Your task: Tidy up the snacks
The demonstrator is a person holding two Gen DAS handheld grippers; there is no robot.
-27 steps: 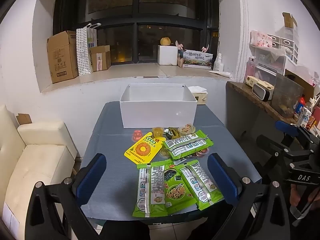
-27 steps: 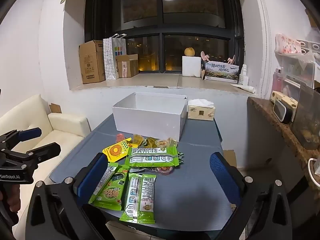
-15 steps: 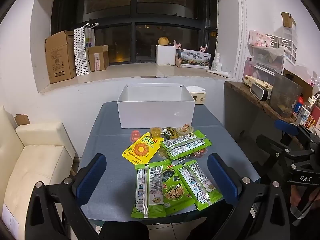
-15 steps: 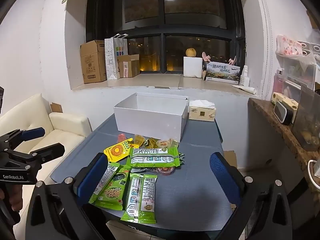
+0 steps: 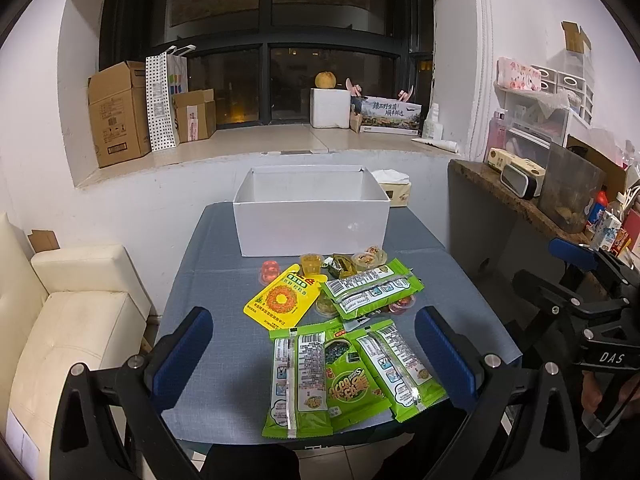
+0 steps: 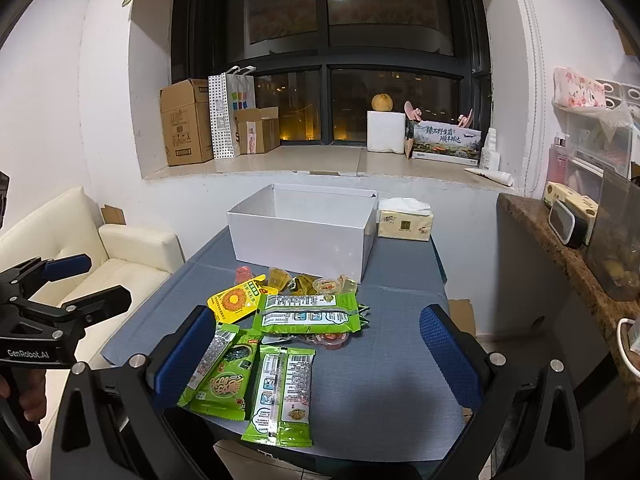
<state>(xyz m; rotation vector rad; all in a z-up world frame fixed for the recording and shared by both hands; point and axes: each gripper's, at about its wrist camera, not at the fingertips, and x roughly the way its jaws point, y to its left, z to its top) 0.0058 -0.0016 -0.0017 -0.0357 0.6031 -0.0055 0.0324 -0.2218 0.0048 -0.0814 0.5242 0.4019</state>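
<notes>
1. Both my jaws are spread wide and pinch nothing: the left gripper [image 5: 312, 354] and the right gripper [image 6: 316, 350] hang above the near edge of the table [image 5: 224, 280]. The snacks lie in a loose heap mid-table, and the white box [image 5: 312, 220] stands open at 12 o'clock behind them.

2. The three green packets [image 5: 344, 372] nearest me overlap one another. If I close on one, I could drag its neighbour along or nudge it off the near edge, which they already overhang slightly.

3. The packets look slick and flat. A shallow pinch on them would probably slip, and pressing down hard might crush what is inside.

4. The small jelly cups [image 5: 310, 264] sit partly tucked under the upper green packet [image 5: 372, 286] and beside the yellow packet [image 5: 282, 300]. Lifting either packet carelessly could tip or roll a cup.

5. My two grippers work close together, so reaching for the same packet risks a collision.
</notes>
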